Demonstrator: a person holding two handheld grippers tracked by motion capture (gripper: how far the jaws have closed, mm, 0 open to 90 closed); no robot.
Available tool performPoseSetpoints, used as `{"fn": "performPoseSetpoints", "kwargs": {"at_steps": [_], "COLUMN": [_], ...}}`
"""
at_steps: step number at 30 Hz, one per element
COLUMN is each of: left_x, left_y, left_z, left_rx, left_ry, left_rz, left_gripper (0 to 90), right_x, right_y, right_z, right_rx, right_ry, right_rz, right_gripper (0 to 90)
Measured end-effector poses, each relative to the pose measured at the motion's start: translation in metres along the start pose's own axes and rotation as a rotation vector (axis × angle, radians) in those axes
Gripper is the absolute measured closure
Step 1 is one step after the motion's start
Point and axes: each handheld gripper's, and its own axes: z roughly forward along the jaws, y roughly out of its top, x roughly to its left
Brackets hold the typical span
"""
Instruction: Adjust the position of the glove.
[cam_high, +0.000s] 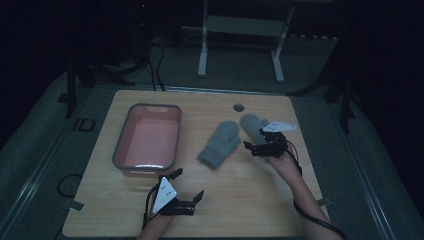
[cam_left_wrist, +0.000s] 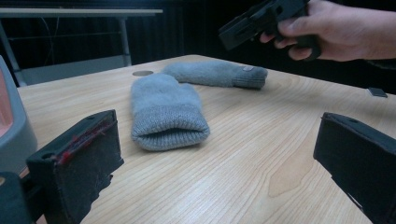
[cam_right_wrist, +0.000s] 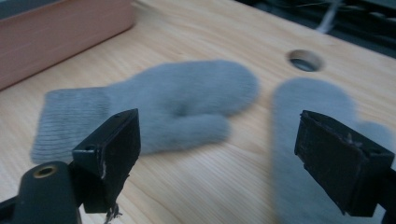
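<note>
At the table's near edge, 6 o'clock: left gripper, jaws wide, empty, idle. 
At 3 o'clock: right gripper, jaws wide, poised over far mitten. 
Centre: near mitten, flat. 
At 9 o'clock: pink tub. 
Step judged: approach; next, descend and close on the far mitten.
</note>
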Motion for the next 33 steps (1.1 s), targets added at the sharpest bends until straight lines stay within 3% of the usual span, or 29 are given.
{"fn": "performPoseSetpoints", "kwargs": {"at_steps": [2, 11, 12, 22, 30, 33], "left_x": [0.000, 0.000, 0.000, 0.000, 0.000, 0.000], "left_y": [0.000, 0.000, 0.000, 0.000, 0.000, 0.000], "left_z": [0.000, 0.000, 0.000, 0.000, 0.000, 0.000], "left_rx": [0.000, 0.000, 0.000, 0.001, 0.000, 0.000], "left_ry": [0.000, -0.001, -0.002, -0.006, -0.009, -0.009], "left_rz": [0.001, 0.004, 0.004, -0.003, 0.003, 0.003], "left_gripper": [1.0, 1.0, 1.0, 1.0, 1.0, 1.0], "right_x": [0.007, 0.022, 0.021, 0.021, 0.021, 0.021], "right_y": [0.004, 0.014, 0.015, 0.017, 0.012, 0.010], "right_z": [0.013, 0.047, 0.056, 0.096, 0.114, 0.117], "right_rx": [0.007, 0.031, 0.037, 0.107, 0.162, 0.175], "right_ry": [0.037, 0.070, 0.093, 0.068, 0.067, 0.066], "right_rz": [-0.006, -0.040, -0.034, -0.055, -0.064, -0.039], "right_gripper": [14.3, 21.3, 24.1, 29.6, 31.1, 32.5]}}
